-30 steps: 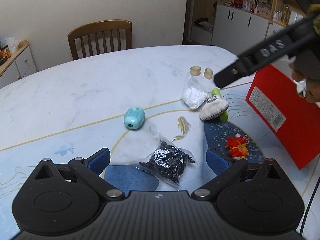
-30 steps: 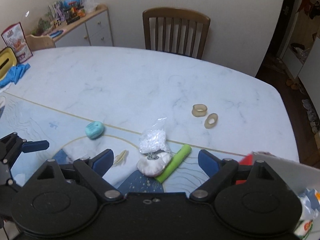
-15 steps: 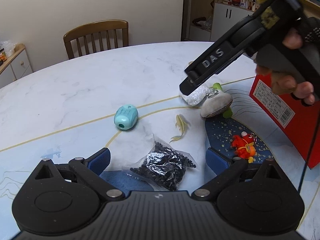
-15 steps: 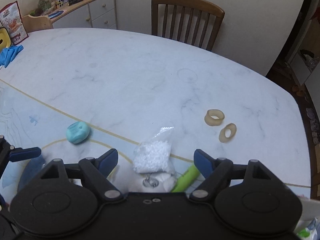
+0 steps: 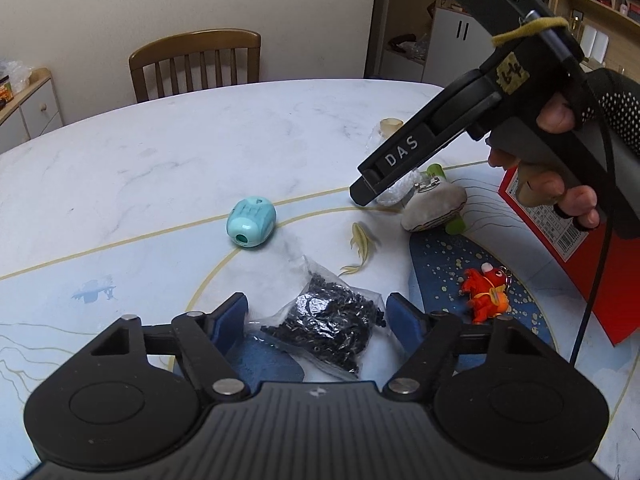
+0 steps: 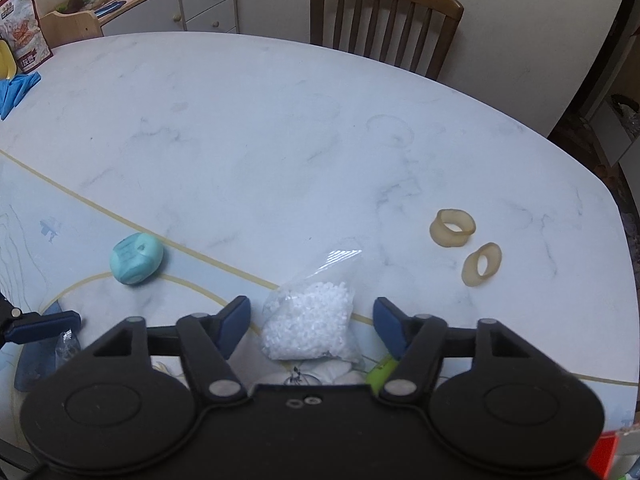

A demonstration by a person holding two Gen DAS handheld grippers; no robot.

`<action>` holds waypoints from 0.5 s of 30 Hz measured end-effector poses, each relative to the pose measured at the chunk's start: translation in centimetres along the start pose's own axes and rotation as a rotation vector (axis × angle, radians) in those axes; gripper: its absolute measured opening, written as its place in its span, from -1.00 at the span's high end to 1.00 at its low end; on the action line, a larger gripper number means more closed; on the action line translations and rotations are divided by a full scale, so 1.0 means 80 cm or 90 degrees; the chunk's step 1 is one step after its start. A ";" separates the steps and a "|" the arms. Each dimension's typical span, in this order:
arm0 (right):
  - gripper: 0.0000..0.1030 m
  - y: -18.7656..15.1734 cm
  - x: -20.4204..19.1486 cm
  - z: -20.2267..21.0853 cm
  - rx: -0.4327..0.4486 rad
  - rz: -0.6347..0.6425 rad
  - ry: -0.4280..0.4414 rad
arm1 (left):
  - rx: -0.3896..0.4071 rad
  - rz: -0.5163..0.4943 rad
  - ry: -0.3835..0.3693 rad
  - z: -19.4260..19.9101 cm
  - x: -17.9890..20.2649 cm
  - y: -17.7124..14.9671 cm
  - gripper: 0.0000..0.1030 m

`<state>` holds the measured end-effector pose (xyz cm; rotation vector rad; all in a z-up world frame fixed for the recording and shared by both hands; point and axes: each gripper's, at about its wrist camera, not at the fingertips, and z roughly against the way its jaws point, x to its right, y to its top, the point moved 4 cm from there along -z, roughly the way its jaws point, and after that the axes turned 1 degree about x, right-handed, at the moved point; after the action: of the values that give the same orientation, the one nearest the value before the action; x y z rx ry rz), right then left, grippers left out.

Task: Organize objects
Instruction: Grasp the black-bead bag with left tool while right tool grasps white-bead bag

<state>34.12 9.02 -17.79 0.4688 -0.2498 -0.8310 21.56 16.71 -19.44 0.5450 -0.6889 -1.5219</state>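
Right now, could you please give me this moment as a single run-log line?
left gripper: open, around bag of black beads | right gripper: open, around bag of white beads | neither closed yet

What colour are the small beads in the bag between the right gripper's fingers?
White; the bag of beads shows best in the right wrist view.

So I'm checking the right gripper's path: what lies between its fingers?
In the right wrist view, the bag of white beads lies on the table between the right gripper's open fingers, not yet gripped.
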 end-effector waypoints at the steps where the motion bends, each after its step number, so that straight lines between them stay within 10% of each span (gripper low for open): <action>1: -0.15 -0.001 -0.001 -0.001 0.002 0.003 -0.001 | -0.003 0.004 0.000 0.000 -0.001 0.000 -0.45; 15: 0.25 0.001 -0.002 0.017 0.036 -0.009 -0.001 | -0.004 0.020 -0.005 0.003 -0.006 0.007 0.11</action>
<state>33.56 8.80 -16.56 0.5237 -0.2725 -0.8401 21.87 17.21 -18.91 0.5213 -0.6957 -1.4971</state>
